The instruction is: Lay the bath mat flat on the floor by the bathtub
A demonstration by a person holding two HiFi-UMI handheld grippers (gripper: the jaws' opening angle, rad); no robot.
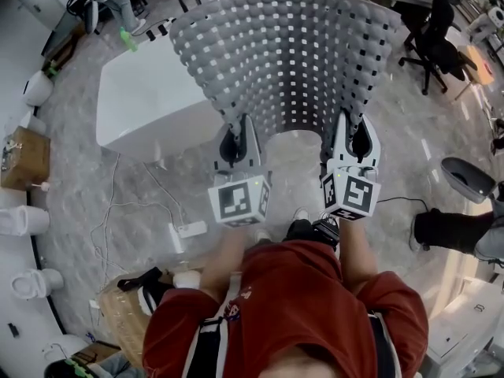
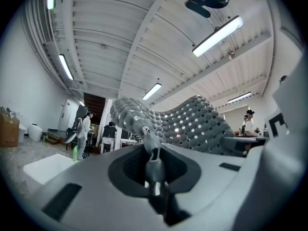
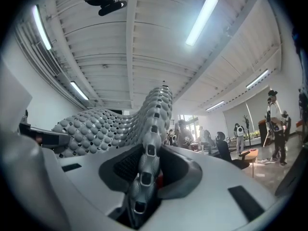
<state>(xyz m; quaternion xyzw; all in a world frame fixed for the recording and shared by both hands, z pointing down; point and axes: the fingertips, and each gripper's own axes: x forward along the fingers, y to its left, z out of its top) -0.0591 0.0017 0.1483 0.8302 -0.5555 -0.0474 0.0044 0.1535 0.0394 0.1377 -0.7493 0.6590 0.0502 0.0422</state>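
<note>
The grey bath mat (image 1: pixel 291 46), rubbery and full of square holes, hangs spread out in front of me, held up by its near edge. My left gripper (image 1: pixel 239 135) is shut on the mat's left near corner. My right gripper (image 1: pixel 352 131) is shut on the right near corner. In the left gripper view the mat (image 2: pixel 192 124) runs out from the closed jaws of the left gripper (image 2: pixel 153 165) and arches to the right. The right gripper view shows the mat's edge (image 3: pixel 151 124) pinched on edge in the right gripper (image 3: pixel 146 170). The white bathtub (image 1: pixel 150 93) stands on the floor to the left, beyond the mat.
A power strip with a white cable (image 1: pixel 189 229) lies on the marble floor by my left side. A wicker basket (image 1: pixel 126 313) sits near my feet. A cardboard box (image 1: pixel 22 157) and toilets (image 1: pixel 31 282) line the left wall. An office chair (image 1: pixel 433 42) and a person's legs (image 1: pixel 457 231) are at the right.
</note>
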